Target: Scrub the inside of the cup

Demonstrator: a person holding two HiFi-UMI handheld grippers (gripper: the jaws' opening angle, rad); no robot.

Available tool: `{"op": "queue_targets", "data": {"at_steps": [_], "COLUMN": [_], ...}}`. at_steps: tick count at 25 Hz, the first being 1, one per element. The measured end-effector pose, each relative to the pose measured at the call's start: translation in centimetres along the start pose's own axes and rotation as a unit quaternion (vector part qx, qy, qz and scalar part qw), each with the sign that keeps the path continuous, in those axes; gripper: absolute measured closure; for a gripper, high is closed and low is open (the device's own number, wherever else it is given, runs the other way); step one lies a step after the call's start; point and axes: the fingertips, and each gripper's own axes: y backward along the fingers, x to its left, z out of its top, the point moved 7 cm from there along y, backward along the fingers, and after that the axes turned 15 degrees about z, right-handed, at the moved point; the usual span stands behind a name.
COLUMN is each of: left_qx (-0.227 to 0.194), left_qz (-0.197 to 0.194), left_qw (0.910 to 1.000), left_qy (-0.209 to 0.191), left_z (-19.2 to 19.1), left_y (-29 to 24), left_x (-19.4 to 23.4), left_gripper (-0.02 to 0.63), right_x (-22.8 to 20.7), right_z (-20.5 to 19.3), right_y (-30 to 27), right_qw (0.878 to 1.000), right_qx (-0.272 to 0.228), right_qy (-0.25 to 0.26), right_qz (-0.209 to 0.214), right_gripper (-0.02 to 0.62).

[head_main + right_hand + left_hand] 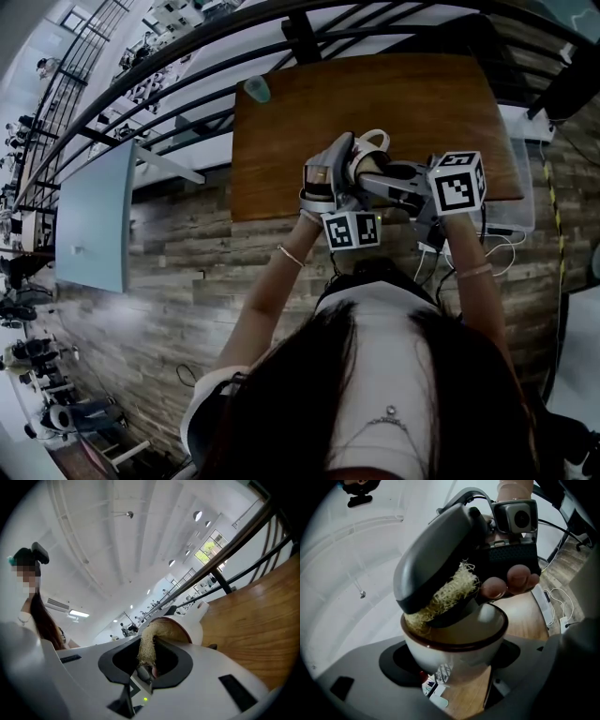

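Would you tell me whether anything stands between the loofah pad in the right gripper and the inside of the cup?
Nothing visible does: the loofah pad, clamped in the right gripper, dips past the rim into the open mouth of the cup.

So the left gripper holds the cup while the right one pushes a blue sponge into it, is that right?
Not quite. The scrubber is no blue sponge: it is a straw-coloured, fibrous loofah pad, as the left gripper view shows. The rest stands: the left gripper holds the cup, and the right gripper pushes the pad into it.
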Motion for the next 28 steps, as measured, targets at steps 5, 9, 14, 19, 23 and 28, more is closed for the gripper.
{"op": "queue_targets", "data": {"at_steps": [5,9,14,19,23,28], "left_qx": [0.001,0.000,-0.001,-0.003,-0.006,-0.008], "left_qz": [0.018,0.029,0.046,0.058,0.065,0.061], "left_qw": [0.9998,0.9995,0.9988,0.9981,0.9976,0.9979], "left_qy": [0.002,0.007,0.015,0.021,0.023,0.022], "left_z": [-0.1,0.1,0.2,-0.1,0.0,0.0], "left_y": [-0.2,-0.3,-0.5,-0.5,-0.8,-1.1], "left_x": [0.6,0.9,1.3,1.7,1.9,2.2], "left_gripper": [0.195,0.195,0.196,0.196,0.195,0.196], "right_x": [0.0,0.0,0.1,-0.1,-0.2,-0.2], "right_z": [0.4,0.6,0.9,0.8,1.1,1.6], "right_y": [-0.1,0.0,0.1,-0.3,-0.1,-0.2], "right_qw": [0.999,0.997,0.991,0.985,0.979,0.982], "right_qx": [-0.042,-0.066,-0.108,-0.133,-0.157,-0.147], "right_qy": [-0.021,-0.036,-0.062,-0.079,-0.102,-0.094], "right_qz": [0.019,0.033,0.056,0.073,0.083,0.073], "right_gripper": [0.517,0.517,0.517,0.517,0.517,0.517]}}
